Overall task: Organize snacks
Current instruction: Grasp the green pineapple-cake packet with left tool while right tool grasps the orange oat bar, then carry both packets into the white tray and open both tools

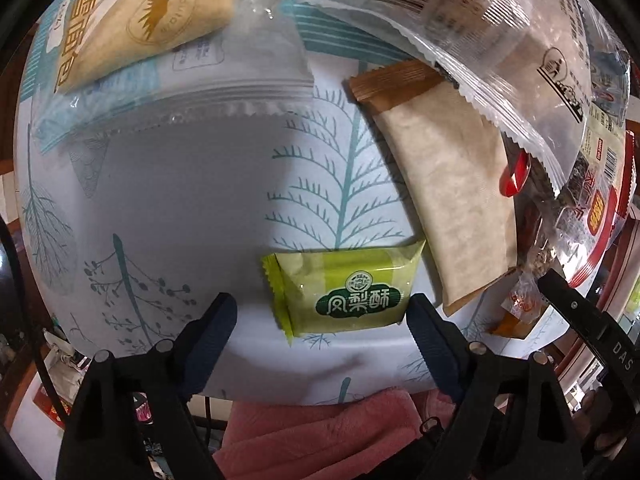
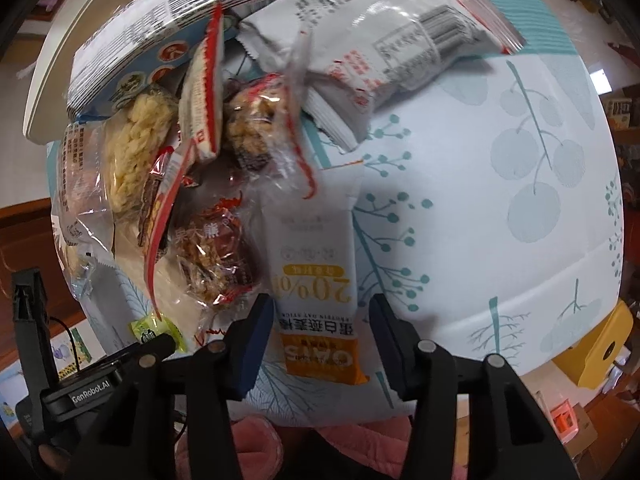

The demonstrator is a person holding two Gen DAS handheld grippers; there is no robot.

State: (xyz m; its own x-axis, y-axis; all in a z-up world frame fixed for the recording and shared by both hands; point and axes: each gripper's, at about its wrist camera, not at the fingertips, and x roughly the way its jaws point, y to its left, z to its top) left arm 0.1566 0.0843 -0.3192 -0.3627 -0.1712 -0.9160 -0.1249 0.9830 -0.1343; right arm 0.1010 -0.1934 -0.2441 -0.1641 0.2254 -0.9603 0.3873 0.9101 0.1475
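Note:
In the left wrist view, a green pineapple-cake packet (image 1: 344,290) lies on the tree-print tablecloth (image 1: 180,200). My left gripper (image 1: 322,320) is open, its jaws on either side of the packet's near end; the right pad looks close to or touching its edge. In the right wrist view, a white and orange oat bar packet (image 2: 318,280) lies lengthwise between the jaws of my open right gripper (image 2: 320,328). A pile of snack packets (image 2: 208,168) lies to its left. The green packet also shows in the right wrist view (image 2: 154,330).
A beige bar (image 1: 448,184), a clear bagged bun (image 1: 500,40) and a bread pack (image 1: 132,28) lie beyond the green packet. White sachets (image 2: 380,52) sit at the far side. A pink cloth (image 1: 320,432) hangs below the table edge. A yellow stool (image 2: 600,348) stands at right.

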